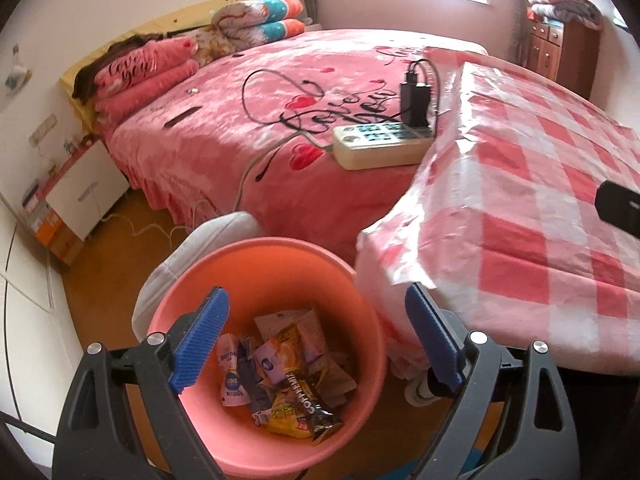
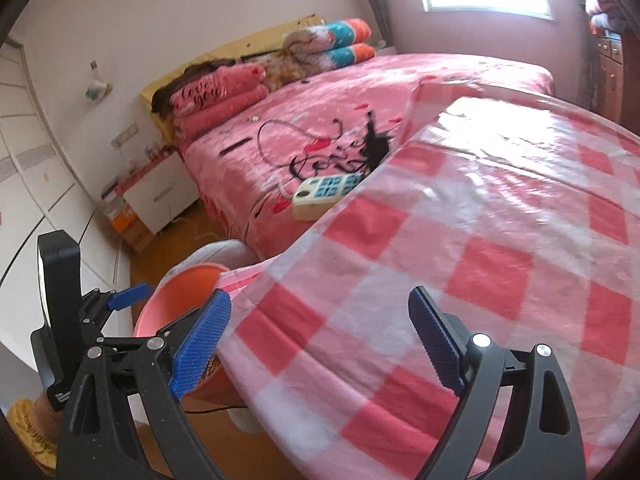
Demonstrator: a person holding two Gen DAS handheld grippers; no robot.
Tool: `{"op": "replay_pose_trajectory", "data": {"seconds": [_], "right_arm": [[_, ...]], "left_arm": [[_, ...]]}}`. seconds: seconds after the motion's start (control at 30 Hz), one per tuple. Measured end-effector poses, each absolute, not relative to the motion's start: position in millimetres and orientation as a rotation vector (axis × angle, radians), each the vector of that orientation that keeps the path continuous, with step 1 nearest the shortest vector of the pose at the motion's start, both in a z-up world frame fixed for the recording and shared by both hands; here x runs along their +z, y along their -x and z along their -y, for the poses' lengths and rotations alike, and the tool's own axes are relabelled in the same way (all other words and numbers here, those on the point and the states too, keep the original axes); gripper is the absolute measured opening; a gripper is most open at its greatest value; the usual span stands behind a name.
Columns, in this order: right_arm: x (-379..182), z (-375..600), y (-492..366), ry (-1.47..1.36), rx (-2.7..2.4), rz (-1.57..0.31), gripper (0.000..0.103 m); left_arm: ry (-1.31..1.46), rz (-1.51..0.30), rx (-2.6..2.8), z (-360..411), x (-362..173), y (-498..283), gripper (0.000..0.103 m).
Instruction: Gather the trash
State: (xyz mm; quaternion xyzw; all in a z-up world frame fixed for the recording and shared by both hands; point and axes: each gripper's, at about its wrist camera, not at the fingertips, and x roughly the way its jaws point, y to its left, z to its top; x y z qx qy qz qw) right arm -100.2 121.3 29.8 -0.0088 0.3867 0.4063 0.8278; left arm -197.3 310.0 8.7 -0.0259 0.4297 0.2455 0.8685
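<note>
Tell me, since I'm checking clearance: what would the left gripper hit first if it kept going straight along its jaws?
Most likely the heap of crumpled snack wrappers inside the round pink plastic bucket. The left gripper, jaws open, points down into it; depth is uncertain.

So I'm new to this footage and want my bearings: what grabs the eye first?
The round salmon-pink plastic bucket on the floor, holding crumpled snack wrappers, sits below the open left gripper. To its right is the red-and-white checked tablecloth, under the open right gripper. Behind, a cream power strip lies on the pink bed.
</note>
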Motion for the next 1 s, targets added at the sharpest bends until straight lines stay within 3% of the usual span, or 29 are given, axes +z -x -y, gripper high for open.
{"op": "replay_pose_trajectory", "data": {"seconds": [0.43,1.0], "right_arm": [[43,-47,71,-0.105,0.761,-0.747,0.094],[60,36,46,-0.065,0.507,-0.617,0.094]], "left_arm": [[-0.048,-0.859,0.471,-256,40,170,0.091],[-0.116,-0.818,0.33,-164,56,111,0.091]]}}
